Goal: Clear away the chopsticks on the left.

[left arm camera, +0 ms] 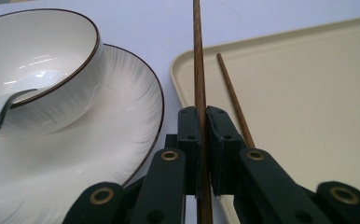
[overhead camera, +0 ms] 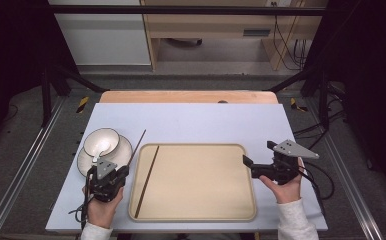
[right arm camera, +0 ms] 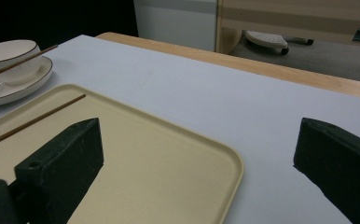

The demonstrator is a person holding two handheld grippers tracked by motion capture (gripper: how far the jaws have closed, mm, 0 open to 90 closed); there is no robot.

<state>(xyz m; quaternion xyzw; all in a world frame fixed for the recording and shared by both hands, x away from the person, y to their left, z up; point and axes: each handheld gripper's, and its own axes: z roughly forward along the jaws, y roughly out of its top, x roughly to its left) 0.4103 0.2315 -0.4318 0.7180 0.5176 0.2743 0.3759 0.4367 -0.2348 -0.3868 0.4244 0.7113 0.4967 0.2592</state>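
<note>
Jaws of your left gripper [left arm camera: 201,154] clamped on brown chopstick [left arm camera: 198,60], which slants away over tray's left rim toward bowl. Your right gripper [overhead camera: 260,159] gapes wide, nothing between jaws, hovering at right rim of beige tray [overhead camera: 201,212]. Second chopstick [overhead camera: 147,180] lies on tray near its left side. White bowl [overhead camera: 102,140] sits on white plate [overhead camera: 123,152], left of tray, utensil handle resting inside bowl.
</note>
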